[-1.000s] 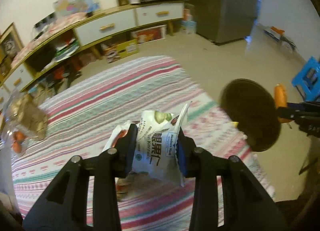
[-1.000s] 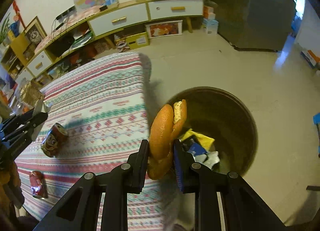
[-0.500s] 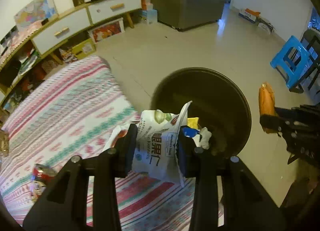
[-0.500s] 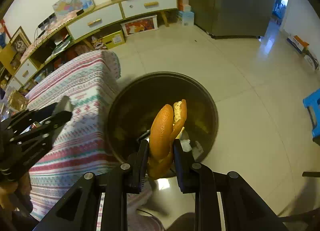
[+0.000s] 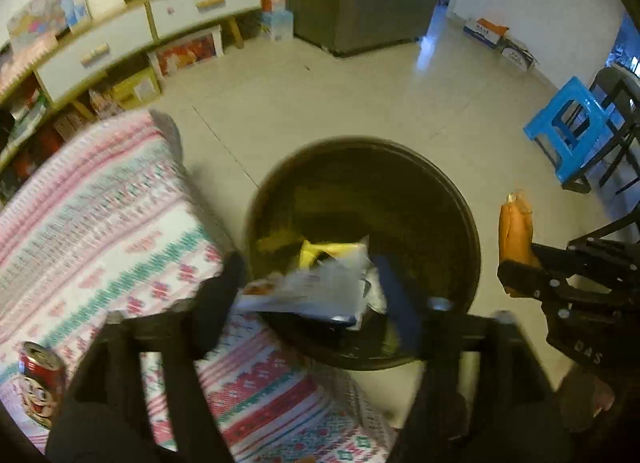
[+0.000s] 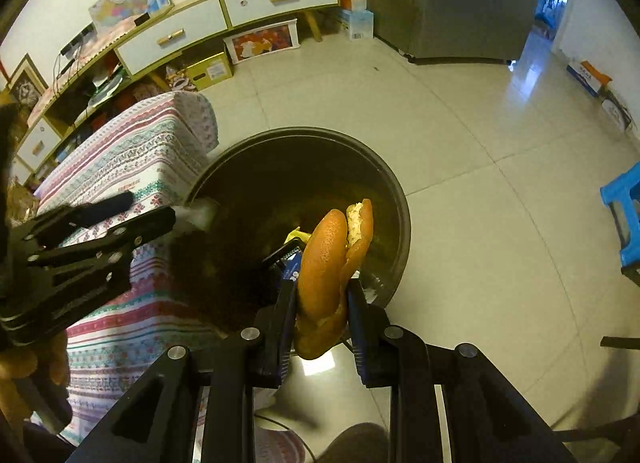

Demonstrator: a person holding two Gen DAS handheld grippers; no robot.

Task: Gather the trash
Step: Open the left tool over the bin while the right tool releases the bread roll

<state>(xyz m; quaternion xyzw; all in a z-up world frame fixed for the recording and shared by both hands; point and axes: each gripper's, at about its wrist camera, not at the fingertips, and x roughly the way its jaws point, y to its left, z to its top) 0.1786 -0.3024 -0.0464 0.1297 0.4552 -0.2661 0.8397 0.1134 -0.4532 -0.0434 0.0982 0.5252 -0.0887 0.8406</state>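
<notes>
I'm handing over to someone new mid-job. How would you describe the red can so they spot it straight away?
Start at the striped tablecloth, beside the round dark trash bin on the floor. Follow the cloth to its near left corner in the left wrist view: the red can stands there upright with its silver top open. It is the only cylindrical thing on the cloth, red with a cartoon face printed on its side.

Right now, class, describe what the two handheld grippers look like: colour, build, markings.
Both are matte black with angular, open-framed linkage arms joined by silver bolts. The right gripper has blue pads lining its fingers; the left gripper shows a blue pad too, though blurred. White lettering, roughly "DAS", marks the right gripper's body in the left wrist view. No cables show.
</notes>
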